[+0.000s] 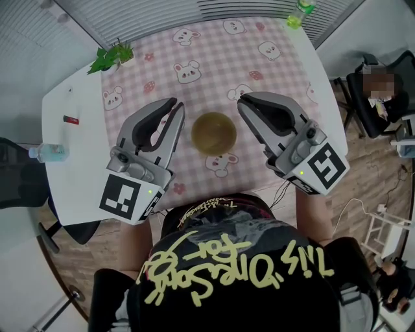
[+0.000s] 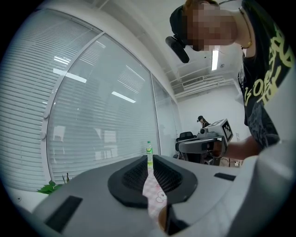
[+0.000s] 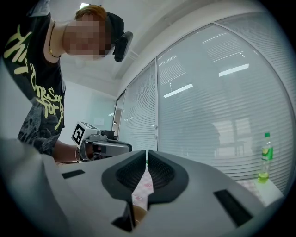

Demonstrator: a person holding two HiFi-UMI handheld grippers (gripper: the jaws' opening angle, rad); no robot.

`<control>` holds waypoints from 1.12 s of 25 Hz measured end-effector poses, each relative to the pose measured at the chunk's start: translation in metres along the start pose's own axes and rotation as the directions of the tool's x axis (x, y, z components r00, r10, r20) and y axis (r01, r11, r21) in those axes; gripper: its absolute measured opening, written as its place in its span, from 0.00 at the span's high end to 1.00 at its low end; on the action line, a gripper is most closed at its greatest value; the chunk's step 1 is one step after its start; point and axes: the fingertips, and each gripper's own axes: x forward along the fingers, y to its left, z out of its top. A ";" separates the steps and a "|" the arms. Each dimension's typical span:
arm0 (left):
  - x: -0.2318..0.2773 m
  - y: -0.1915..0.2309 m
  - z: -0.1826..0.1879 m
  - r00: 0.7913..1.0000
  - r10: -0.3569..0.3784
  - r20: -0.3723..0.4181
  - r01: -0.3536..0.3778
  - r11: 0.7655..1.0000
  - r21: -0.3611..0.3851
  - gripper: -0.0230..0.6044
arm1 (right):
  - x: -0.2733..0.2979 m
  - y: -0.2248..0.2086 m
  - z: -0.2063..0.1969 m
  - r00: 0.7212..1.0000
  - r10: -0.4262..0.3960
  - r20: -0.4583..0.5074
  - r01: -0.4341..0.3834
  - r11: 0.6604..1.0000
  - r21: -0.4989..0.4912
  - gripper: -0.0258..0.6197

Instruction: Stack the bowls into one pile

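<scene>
White table (image 1: 71, 188) carries pink bunny cloth (image 1: 194, 48), olive bowl (image 1: 213, 133), leafy plant (image 1: 111, 57), clear bottle (image 1: 47, 152)

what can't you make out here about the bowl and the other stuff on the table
- Bowl count: head view looks straight down into the bowl, so any nested beneath are hidden.
- Table's near edge: head view, covered by the person's shirt.
- Green bottle: head view, cut off by the top edge.
- Red item: head view, too small to identify.

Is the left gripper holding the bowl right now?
No, the bowl sits free on the tablecloth beside the left gripper, whose fingers are shut with nothing between them.
</scene>
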 end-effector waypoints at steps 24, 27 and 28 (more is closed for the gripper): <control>-0.005 -0.002 0.001 1.000 -0.014 0.012 0.014 1.000 -0.016 0.97 | 0.007 0.005 0.000 1.000 0.014 0.001 -0.015 0.999 0.029 0.96; -0.006 -0.001 0.002 1.000 -0.011 0.012 0.011 1.000 -0.018 0.97 | 0.008 0.005 0.003 1.000 0.018 0.011 -0.018 1.000 -0.005 0.96; -0.006 -0.001 0.002 1.000 -0.009 0.009 0.009 1.000 -0.020 0.97 | 0.009 0.006 0.004 1.000 0.017 0.010 -0.017 1.000 -0.004 0.96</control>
